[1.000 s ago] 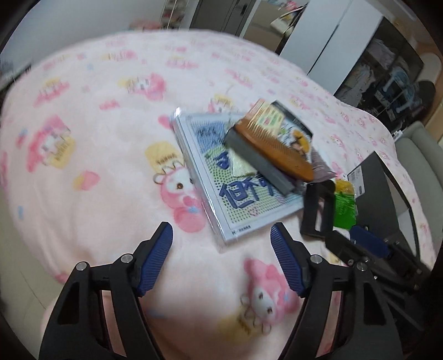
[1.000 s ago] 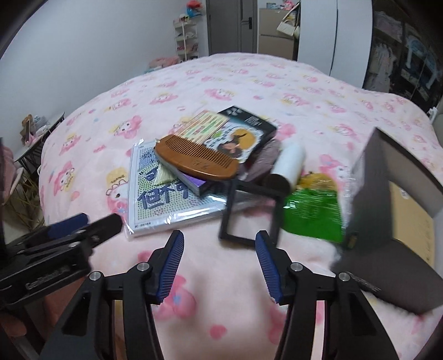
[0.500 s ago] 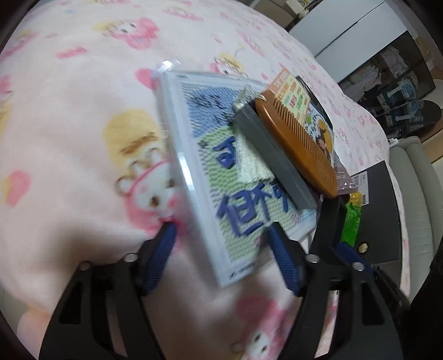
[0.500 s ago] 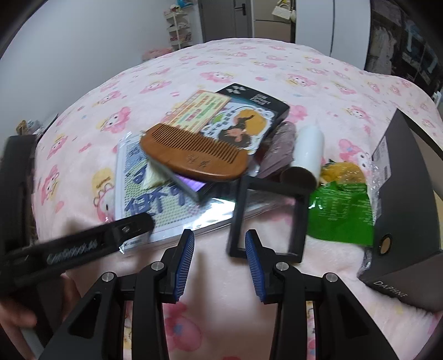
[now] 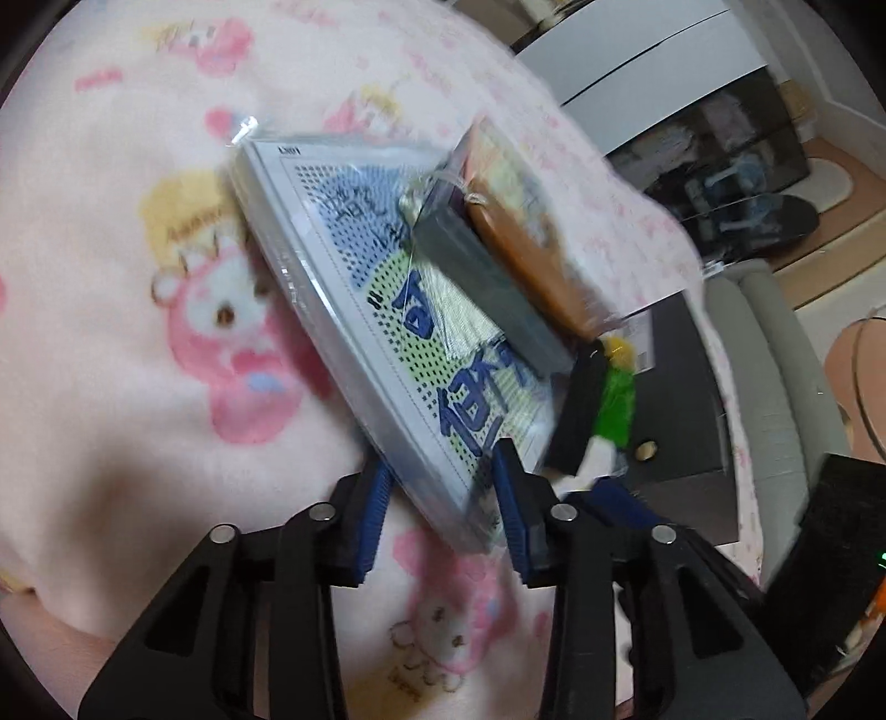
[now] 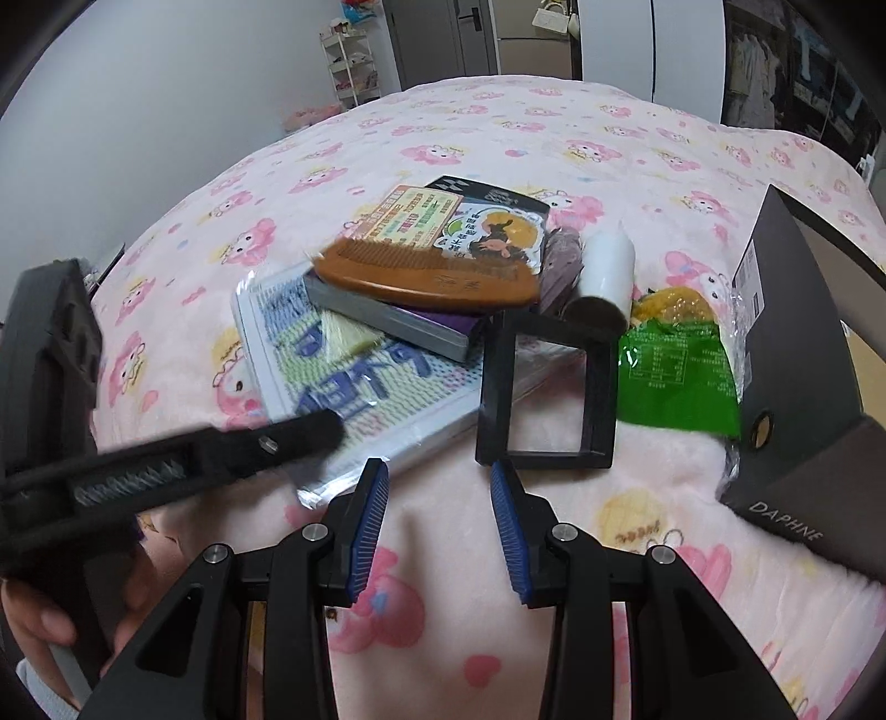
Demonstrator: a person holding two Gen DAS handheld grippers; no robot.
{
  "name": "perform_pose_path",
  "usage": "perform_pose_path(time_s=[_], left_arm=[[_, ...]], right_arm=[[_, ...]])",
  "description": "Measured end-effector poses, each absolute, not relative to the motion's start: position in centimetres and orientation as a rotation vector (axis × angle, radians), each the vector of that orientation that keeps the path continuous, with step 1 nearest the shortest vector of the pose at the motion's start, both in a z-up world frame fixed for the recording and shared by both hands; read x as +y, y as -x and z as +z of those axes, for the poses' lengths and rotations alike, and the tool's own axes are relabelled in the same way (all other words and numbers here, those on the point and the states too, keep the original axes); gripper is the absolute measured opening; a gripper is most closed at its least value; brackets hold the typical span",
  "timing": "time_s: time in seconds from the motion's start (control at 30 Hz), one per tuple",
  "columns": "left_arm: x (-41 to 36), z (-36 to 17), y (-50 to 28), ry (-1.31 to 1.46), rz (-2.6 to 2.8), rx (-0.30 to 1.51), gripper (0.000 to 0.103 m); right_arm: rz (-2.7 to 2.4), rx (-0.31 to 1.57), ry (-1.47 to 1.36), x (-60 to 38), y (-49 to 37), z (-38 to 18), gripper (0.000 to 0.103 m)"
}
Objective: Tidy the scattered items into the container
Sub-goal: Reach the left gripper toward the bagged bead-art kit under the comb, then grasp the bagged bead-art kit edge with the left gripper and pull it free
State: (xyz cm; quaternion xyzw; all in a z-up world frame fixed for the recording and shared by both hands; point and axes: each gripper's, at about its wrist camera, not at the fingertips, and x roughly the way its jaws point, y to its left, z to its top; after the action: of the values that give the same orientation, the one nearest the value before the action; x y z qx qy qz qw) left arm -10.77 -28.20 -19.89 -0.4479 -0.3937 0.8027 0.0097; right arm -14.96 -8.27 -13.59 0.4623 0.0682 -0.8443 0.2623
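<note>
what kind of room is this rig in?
Most likely a bedroom at home. The items lie on a bed under a pink cartoon blanket, white wardrobe doors stand beyond it, and an open closet with hanging clothes shows at the far right.

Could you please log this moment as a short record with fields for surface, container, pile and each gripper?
surface: pink cartoon-print blanket
container: dark grey cardboard box, at right
pile: plastic-wrapped blue-and-green dotted kit at bottom; grey tin and brown wooden comb on top
beside pile: black square frame, green snack packet
left gripper: just been closing, clamps kit's near corner
right gripper: empty, short of the frame
</note>
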Motion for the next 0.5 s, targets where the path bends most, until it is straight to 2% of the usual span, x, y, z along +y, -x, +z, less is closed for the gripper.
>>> perform_pose_path(time_s=[0.07,0.13,0.3,0.5], left_arm=[[-28.5,-21.0,11.5,1.439,2.47,-1.275,0.042],[-28.7,-20.9,11.7,1.413,2.474,-1.295,0.039],[-29.1,-18.1,10.3,1.222,2.58,-1.266,0.026],[-31.9,-15.7,5.9,1.11,2.687,-1.322,0.022]], right_arm=[[-2.289,0.181,-1.254,-8.3,14.7,-13.6,0.034],[-2.299,0.18,-1.256,-8.2,14.5,-13.7,0.035],[-2.319,0.177,-1.274,-7.8,13.9,-13.6,0.035],[-2.303,0.191,-1.24,-8.0,13.4,-12.5,0.035]])
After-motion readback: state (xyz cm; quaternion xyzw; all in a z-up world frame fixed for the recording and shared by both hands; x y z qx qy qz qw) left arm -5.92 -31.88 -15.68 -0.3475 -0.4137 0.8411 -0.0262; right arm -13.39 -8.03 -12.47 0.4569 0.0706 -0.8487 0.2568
